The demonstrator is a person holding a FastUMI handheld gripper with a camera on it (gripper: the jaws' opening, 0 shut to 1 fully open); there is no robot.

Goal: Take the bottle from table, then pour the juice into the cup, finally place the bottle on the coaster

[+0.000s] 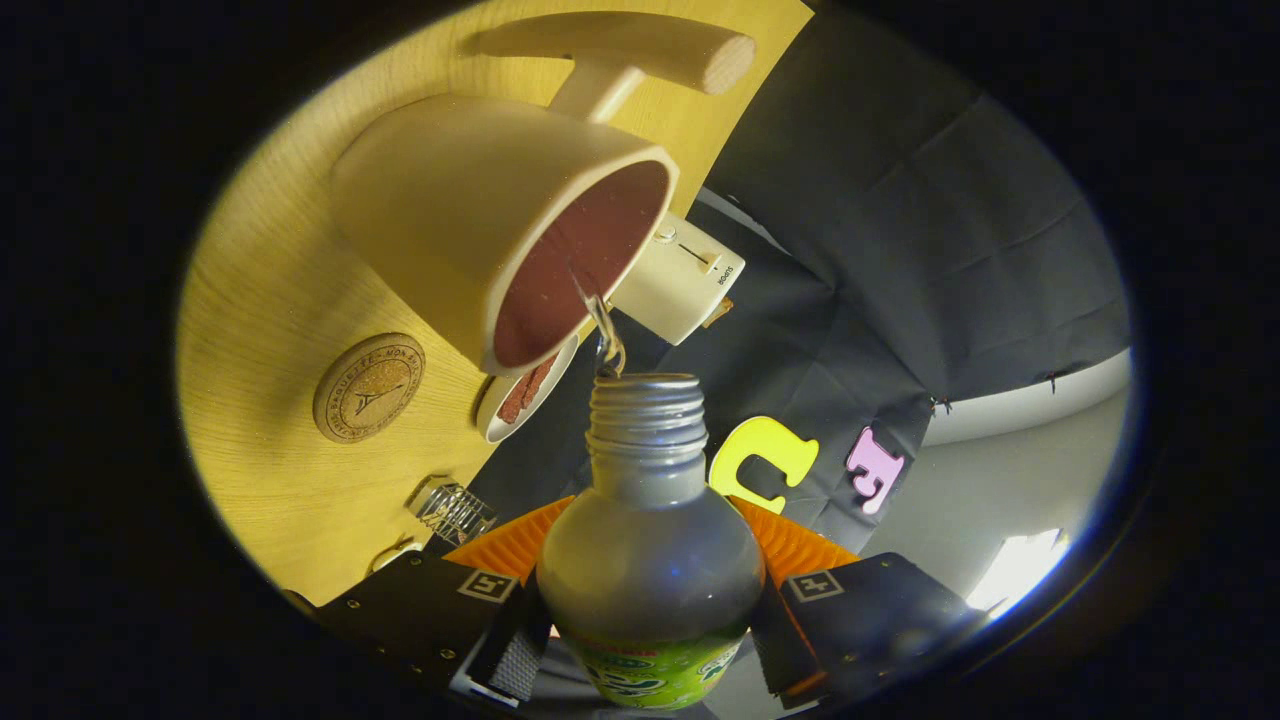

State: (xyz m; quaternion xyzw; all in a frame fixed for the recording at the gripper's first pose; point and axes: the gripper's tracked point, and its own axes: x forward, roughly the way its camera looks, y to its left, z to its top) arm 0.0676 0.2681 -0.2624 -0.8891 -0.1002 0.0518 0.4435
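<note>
Juice poured from bottle into cup.
The claw (650,640) gripped the uncapped bottle (652,560) between both fingers, its neck tipped toward the cup (500,220) on the table (270,300); a thin stream (607,340) ran in, the coaster (369,387) lying beside the cup.

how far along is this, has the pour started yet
Done: the bottle is off the table, clamped between both fingers of the gripper.
In hand: the pour. A thin stream runs from the open bottle neck into the cup, which already holds reddish liquid.
Left: finish pouring, then set the bottle on the round cork coaster, which stands bare beside the cup.
</note>
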